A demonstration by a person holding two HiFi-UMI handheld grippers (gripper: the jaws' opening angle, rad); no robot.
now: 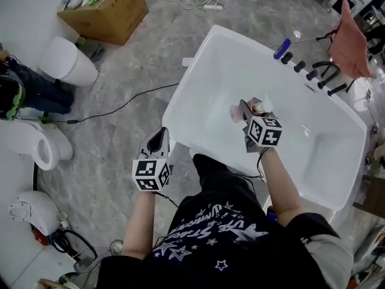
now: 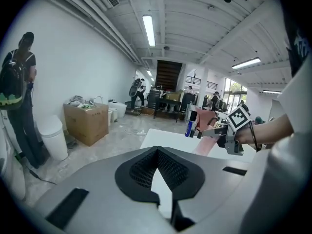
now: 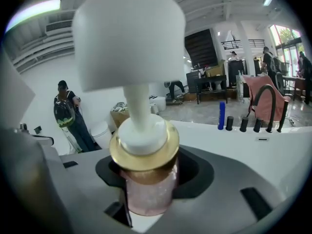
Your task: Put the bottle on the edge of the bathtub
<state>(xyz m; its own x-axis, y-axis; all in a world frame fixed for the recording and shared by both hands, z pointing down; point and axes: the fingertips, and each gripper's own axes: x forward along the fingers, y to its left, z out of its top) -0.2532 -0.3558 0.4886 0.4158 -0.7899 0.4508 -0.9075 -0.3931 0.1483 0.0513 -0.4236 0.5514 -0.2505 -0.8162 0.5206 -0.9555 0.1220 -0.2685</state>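
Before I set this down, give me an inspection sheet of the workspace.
Surface: white bathtub on grey floor.
Job's things: pink pump bottle held over the basin, not yet on the edge.
Clutter: blue bottle and black tap fittings on far rim; pink cloth beside them.
Tongs: right tongs shut on pink pump bottle; left tongs shut, empty.
Cables: black cable across the floor; white cable farther off.
Surroundings: cardboard box, toilets, a person at left.

The bottle [image 3: 147, 191] looks like pink glittery plastic, with a shiny gold collar [image 3: 144, 155], perhaps metal, and a smooth matt white pump [image 3: 129, 38]. The bathtub [image 1: 207, 71] is glossy white, and the floor [image 1: 132, 59] beside it is polished grey stone.
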